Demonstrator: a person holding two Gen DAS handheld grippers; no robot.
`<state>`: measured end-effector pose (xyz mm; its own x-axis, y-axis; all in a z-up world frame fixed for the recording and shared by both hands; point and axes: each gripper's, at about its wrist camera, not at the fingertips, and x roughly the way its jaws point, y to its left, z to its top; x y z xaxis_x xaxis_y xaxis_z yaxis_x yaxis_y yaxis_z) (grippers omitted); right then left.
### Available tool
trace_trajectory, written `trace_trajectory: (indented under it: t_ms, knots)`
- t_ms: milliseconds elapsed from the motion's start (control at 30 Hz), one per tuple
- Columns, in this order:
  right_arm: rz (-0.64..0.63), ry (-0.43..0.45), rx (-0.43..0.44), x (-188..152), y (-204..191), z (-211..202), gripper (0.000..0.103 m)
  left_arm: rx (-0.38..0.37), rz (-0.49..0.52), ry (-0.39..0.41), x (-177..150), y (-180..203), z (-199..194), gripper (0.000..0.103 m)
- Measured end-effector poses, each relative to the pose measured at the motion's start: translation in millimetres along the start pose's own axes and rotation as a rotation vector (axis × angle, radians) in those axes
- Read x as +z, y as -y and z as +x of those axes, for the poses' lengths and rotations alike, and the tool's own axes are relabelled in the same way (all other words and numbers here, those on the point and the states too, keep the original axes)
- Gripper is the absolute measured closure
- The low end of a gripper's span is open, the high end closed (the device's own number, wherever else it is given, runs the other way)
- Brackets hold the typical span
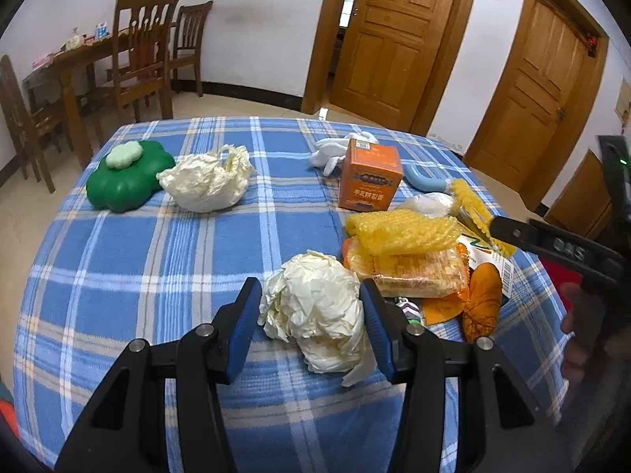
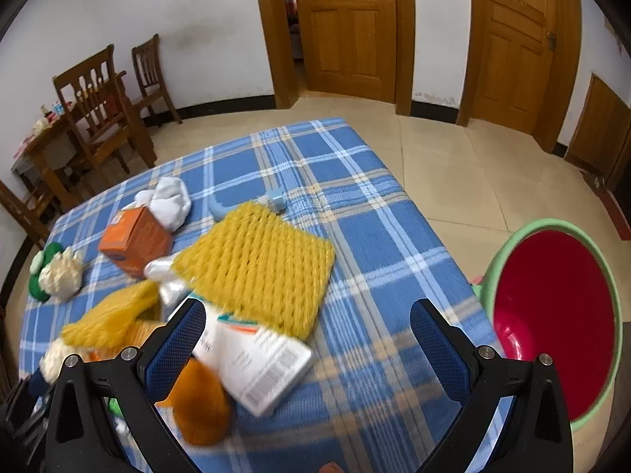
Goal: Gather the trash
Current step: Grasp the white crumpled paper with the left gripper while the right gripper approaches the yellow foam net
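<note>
Crumpled cream paper (image 1: 315,311) sits near the table's (image 1: 157,276) front edge, between the left gripper's (image 1: 311,327) half-open fingers, not visibly squeezed yet. It looks light and crushable; pinching its bulky middle should do. The right gripper (image 2: 311,339) gapes wide, empty, near the red bin (image 2: 552,315).

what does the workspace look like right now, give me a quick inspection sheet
surface: table under a blue plaid cloth
job's things: crumpled paper ball between the left fingers; second paper wad; red bin beside the table
clutter: orange box, yellow foam nets, white packet, green clover box
grippers: left gripper open around the ball; right gripper open, holding nothing
cables: nothing seen
surroundings: wooden chairs, doors
</note>
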<state>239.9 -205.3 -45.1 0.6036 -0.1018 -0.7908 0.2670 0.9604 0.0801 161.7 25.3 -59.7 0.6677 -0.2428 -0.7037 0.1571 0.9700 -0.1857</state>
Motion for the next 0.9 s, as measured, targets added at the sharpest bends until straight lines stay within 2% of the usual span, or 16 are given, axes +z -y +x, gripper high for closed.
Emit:
trace_trajectory:
  t_ms: [100,133,167,233,267,300,367,467,533,633,800,900]
  knots:
    - [0.002,-0.015,-0.001,3.3,-2.9,11.3,0.008,-0.019,-0.026,-0.002,0.4,-6.1,1.2,0.051]
    - [0.001,-0.022,0.007,3.6,-3.6,13.6,0.016,-0.027,-0.035,-0.004,0.4,-7.4,2.0,0.051]
    - [0.000,-0.032,0.015,3.4,-4.4,16.4,0.028,-0.035,-0.041,-0.006,0.5,-8.2,2.4,0.051]
    - [0.008,-0.041,0.042,1.0,-4.5,18.5,0.039,-0.060,-0.046,-0.011,1.0,-9.2,2.2,0.051]
    - [0.015,-0.032,0.047,-0.2,-4.6,15.9,0.049,-0.069,-0.049,-0.011,1.3,-9.7,1.8,0.052]
    - [0.006,-0.022,0.051,-1.1,-6.5,12.8,0.055,-0.076,-0.054,-0.007,1.6,-10.5,1.0,0.054]
    - [-0.026,-0.005,0.038,-2.6,-12.1,8.8,0.073,-0.091,-0.073,0.000,2.1,-12.2,-0.7,0.059]
    - [-0.056,0.000,0.043,-6.7,-16.2,1.7,0.090,-0.094,-0.082,0.006,2.3,-11.8,-5.6,0.062]
    - [-0.053,0.009,0.053,-6.9,-15.8,-2.1,0.095,-0.086,-0.084,0.018,2.4,-11.6,-11.6,0.062]
    - [-0.058,0.042,0.060,-8.5,-15.5,-14.1,0.098,-0.076,-0.086,0.035,2.4,-11.3,-20.9,0.062]
    - [-0.072,0.085,0.082,-16.1,-14.4,-37.3,0.099,-0.060,-0.093,0.061,2.2,-7.6,-38.7,0.062]
    - [-0.042,0.078,0.106,-15.0,-6.6,-43.2,0.098,-0.037,-0.092,0.086,1.4,-5.1,-49.0,0.062]
